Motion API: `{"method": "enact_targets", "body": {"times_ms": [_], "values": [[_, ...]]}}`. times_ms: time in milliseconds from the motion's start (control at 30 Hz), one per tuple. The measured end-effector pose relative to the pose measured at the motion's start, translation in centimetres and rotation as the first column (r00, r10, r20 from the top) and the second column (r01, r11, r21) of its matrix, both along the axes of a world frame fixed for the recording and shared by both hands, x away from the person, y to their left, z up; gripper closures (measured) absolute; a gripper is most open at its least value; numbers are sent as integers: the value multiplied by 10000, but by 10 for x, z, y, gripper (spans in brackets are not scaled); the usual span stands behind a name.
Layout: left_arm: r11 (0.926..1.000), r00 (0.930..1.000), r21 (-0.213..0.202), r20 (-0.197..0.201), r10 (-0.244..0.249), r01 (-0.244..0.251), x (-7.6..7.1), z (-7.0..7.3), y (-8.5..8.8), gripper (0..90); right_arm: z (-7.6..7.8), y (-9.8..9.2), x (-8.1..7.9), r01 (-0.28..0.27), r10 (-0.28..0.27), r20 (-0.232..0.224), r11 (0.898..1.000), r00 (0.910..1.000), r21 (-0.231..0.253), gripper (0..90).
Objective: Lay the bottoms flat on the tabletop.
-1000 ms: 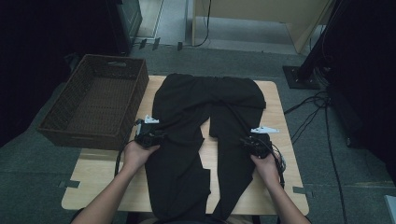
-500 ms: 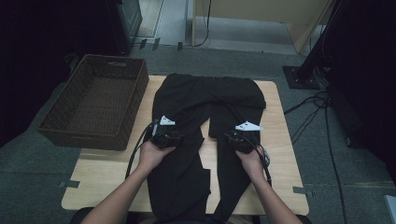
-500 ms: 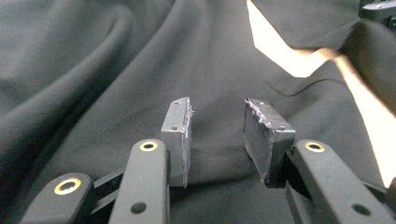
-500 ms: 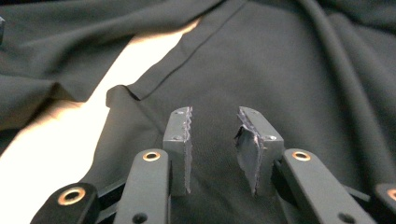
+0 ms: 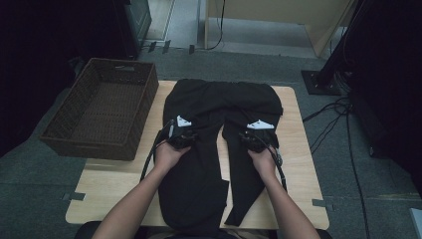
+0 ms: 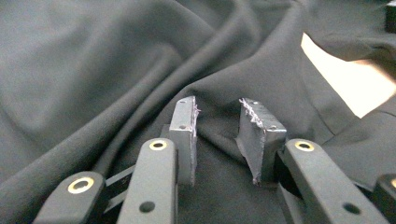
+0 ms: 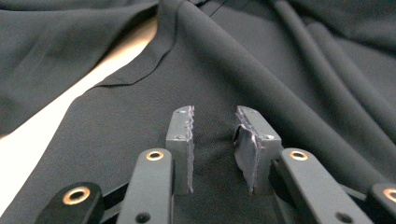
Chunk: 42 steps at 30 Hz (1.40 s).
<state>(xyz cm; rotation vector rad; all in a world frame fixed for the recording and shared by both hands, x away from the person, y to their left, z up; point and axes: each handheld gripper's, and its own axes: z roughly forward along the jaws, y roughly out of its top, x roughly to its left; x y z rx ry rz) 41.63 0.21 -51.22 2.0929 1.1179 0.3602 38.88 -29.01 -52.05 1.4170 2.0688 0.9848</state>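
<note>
A pair of black trousers lies flat on the wooden table, waist at the far side and legs running toward the person. My left gripper hovers low over the left leg. Its jaws stand apart and have just been closing, with a soft ridge of cloth under the gap and neither pad pressing on it. My right gripper is low over the right leg, jaws apart above smooth cloth, gripping nothing. A strip of bare table shows between the legs.
A brown wicker basket with nothing in it sits at the table's left edge, beside the trousers. Cables trail on the floor to the right, and a dark stand base is at the far right.
Both hands have moved inward from the trousers' outer edges onto the two legs, and a little away from the person. The trousers lie as before.
</note>
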Motion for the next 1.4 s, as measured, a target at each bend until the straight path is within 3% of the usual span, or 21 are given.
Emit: {"method": "enact_targets", "body": {"times_ms": [67, 100, 167, 233, 333, 533, 633, 667, 700, 800, 867, 900, 967, 1000, 1200, 1333, 1400], "values": [[9999, 9998, -40, -164, 151, -152, 12, 1, -1, 675, 1, 1, 13, 95, -95, -56, 10000, 9999, -15, 682], [9998, 9998, 141, -155, 160, -158, 17, 2, -1, 677, 2, 1, 24, 149, -150, -159, 9999, 9998, -66, 683], [9993, 9994, 264, -227, 276, -270, 25, 3, 0, 676, 2, 1, 28, 186, -188, -197, 9998, 9996, -79, 683], [9995, 9994, 194, -251, 257, -253, 26, 3, 1, 675, 3, 1, 32, 195, -198, -270, 9997, 9994, -132, 681], [9999, 9996, 20, -246, 147, -146, 16, 2, 4, 670, 2, 1, 29, 238, -239, -187, 9997, 9995, -78, 693], [9992, 9987, -21, -286, -411, 411, -13, 2, 12, 668, 1, 4, -5, -167, 167, -102, 9999, 9998, 40, 709], [9987, 9983, -51, -309, -500, 499, -25, 2, 14, 668, 3, 6, -26, -669, 669, -298, 9978, 9973, 9, 692], [9984, 9981, 1, -260, -561, 562, -29, 2, 15, 666, 2, 8, -41, -946, 947, -224, 9955, 9953, 30, 653], [9986, 9984, -75, -216, -529, 528, -32, 1, 15, 666, 2, 8, -41, -946, 947, -224, 9955, 9953, 30, 653], [9987, 9984, -137, -275, -498, 495, -36, 1, 15, 663, 2, 7, -51, -1394, 1399, -302, 9901, 9897, 187, 543], [9988, 9986, -196, -275, -462, 457, -37, 1, 15, 660, 6, 3, -52, -1222, 1230, -360, 9922, 9918, 234, 547], [9987, 9986, -200, -245, -467, 462, -38, 1, 14, 659, 10, -4, -54, -1140, 1159, -181, 9897, 9931, 862, 579], [9989, 9989, -284, -246, -388, 381, -39, 0, 14, 657, 10, -4, -54, -1184, 1218, -292, 9880, 9921, 995, 574], [9987, 9988, -344, -282, -390, 380, -39, 0, 14, 656, 9, 2, -53, -1354, 1373, -277, 9889, 9901, 618, 558], [9983, 9984, -363, -288, -477, 467, -41, 0, 15, 647, 2, 16, -51, -1488, 1495, -267, 9885, 9884, 282, 571], [9969, 9962, -321, -464, -735, 720, -43, 2, 15, 592, 1, 18, -69, -1706, 1708, -182, 9852, 9851, 137, 576], [9963, 9955, -221, -428, -844, 835, -44, 3, 14, 549, 3, 20, -91, -2209, 2206, -316, 9753, 9749, -65, 579]]}}
